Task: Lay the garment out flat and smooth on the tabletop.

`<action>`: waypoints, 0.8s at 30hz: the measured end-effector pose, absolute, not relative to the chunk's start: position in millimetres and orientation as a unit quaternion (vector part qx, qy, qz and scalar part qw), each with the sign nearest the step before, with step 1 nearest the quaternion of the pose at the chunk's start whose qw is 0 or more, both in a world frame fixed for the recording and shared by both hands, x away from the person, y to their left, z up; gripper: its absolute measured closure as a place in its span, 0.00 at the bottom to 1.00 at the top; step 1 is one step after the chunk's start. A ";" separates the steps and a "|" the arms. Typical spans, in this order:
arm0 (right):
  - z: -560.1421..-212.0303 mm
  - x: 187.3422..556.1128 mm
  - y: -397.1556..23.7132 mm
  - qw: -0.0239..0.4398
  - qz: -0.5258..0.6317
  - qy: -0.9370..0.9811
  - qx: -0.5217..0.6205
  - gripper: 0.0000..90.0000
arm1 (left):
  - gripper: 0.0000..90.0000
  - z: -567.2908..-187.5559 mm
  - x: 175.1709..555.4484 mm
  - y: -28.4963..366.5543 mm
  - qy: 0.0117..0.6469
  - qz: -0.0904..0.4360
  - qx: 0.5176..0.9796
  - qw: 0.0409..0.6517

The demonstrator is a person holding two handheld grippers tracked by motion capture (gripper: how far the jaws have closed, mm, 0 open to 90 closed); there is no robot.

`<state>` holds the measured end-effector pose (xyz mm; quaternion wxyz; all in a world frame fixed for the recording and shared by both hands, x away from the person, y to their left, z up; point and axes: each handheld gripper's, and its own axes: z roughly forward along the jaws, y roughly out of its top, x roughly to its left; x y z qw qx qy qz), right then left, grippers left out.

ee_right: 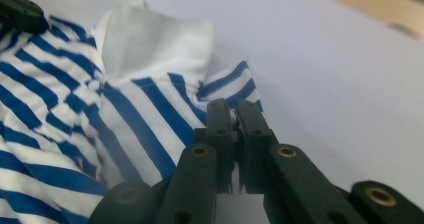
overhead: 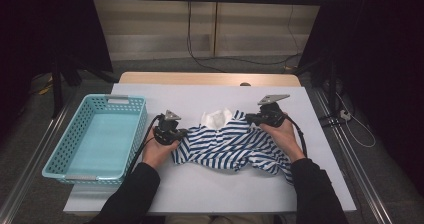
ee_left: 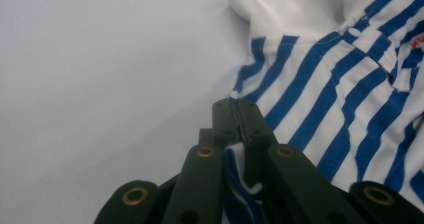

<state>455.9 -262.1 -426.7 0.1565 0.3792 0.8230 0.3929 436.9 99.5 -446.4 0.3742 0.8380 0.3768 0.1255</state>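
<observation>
On the table (overhead: 200,194), centre, slightly toward 3 o'clock, lies a crumpled striped shirt (overhead: 235,146): blue and white stripes, white collar (overhead: 216,117) bunched up at its 12 o'clock edge, a small red mark near the chest in the left gripper view. Fabric is rumpled, folds running across, one end trailing toward 4 o'clock.

Left hand-held gripper (overhead: 179,133) sits at the shirt's 9 o'clock edge; its jaws are pressed together, pinching a fold of striped cloth, which shows bunched between the jaws in the left gripper view (ee_left: 239,115).

Right hand-held gripper (overhead: 250,118) sits at the shirt's 1 o'clock corner beside the collar; jaws nearly together, tips clamped on the striped hem edge, as the right gripper view (ee_right: 234,115) shows.

Both hands hold the shirt's upper edge, collar between them.

Turquoise basket (overhead: 75,149) stands at 9 o'clock on the table, well apart from the shirt, beside the left forearm.
</observation>
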 end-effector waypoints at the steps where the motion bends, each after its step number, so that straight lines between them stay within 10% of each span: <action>1: -421.0 453.8 -264.7 0.166 0.398 0.819 0.379 0.96 | 0.98 -443.9 436.6 99.7 0.371 0.130 0.840 0.374; 11: -379.9 417.9 -293.0 0.252 0.430 0.778 0.382 0.96 | 0.98 -432.6 428.7 96.1 0.350 0.151 0.833 0.401; 24: -424.1 360.6 -303.6 0.183 0.418 0.804 0.381 0.93 | 0.98 -440.6 408.3 92.0 0.329 0.106 0.853 0.391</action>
